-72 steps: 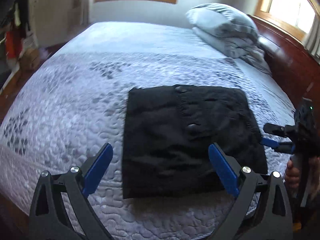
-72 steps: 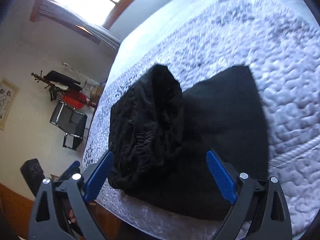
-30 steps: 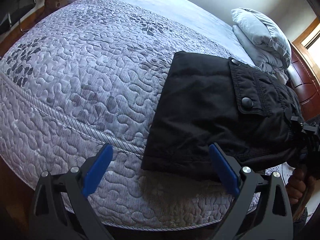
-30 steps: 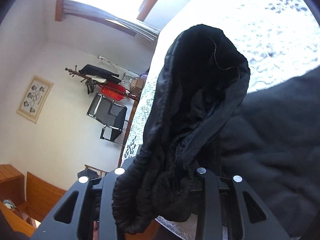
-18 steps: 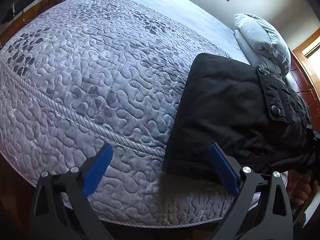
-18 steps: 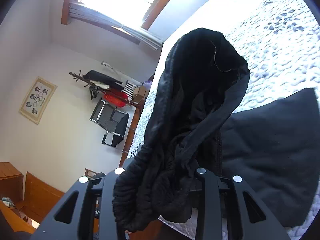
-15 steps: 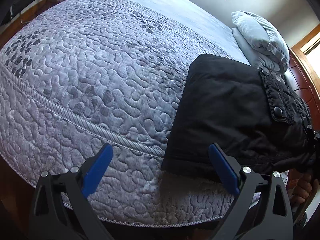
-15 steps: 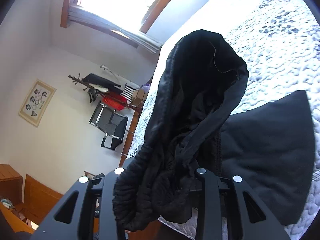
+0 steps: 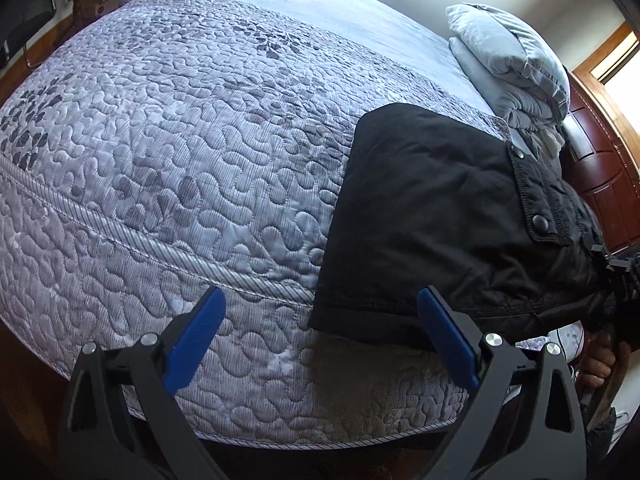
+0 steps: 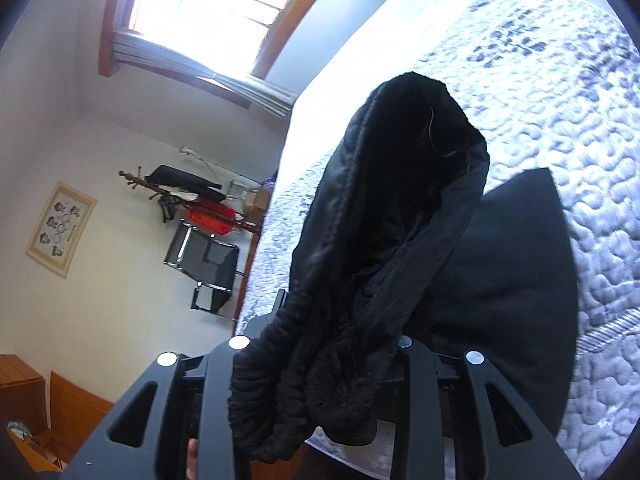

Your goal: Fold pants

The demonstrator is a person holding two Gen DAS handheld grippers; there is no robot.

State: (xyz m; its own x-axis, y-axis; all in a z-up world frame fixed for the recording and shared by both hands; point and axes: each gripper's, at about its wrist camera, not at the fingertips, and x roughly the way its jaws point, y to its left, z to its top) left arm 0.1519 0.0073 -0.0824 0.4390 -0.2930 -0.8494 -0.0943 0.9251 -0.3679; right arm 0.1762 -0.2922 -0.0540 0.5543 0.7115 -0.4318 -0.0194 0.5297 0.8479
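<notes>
Folded black pants [image 9: 432,216] lie on the quilted grey bed [image 9: 168,152], at its near right corner, partly over the edge. My left gripper [image 9: 320,332] hangs open over the bed's near edge, its right blue pad [image 9: 448,336] just in front of the pants' near hem and nothing between the pads. My right gripper [image 10: 320,360] is shut on the bunched waistband end of the pants [image 10: 384,248], which rises in a thick fold before the camera and hides the pads. In the left wrist view the right gripper [image 9: 616,280] and a hand [image 9: 600,364] sit at the pants' right end.
Two grey pillows [image 9: 508,60] are stacked at the head of the bed by a dark wooden headboard [image 9: 600,168]. Across the room stand a black chair [image 10: 204,264], a coat rack with clothes [image 10: 188,196], a framed picture [image 10: 60,228] and a bright window [image 10: 224,12].
The right gripper has closed on the waistband end and pulled the pants toward the bed's right edge. Over the last second the pants kept sliding right in the left wrist view.
</notes>
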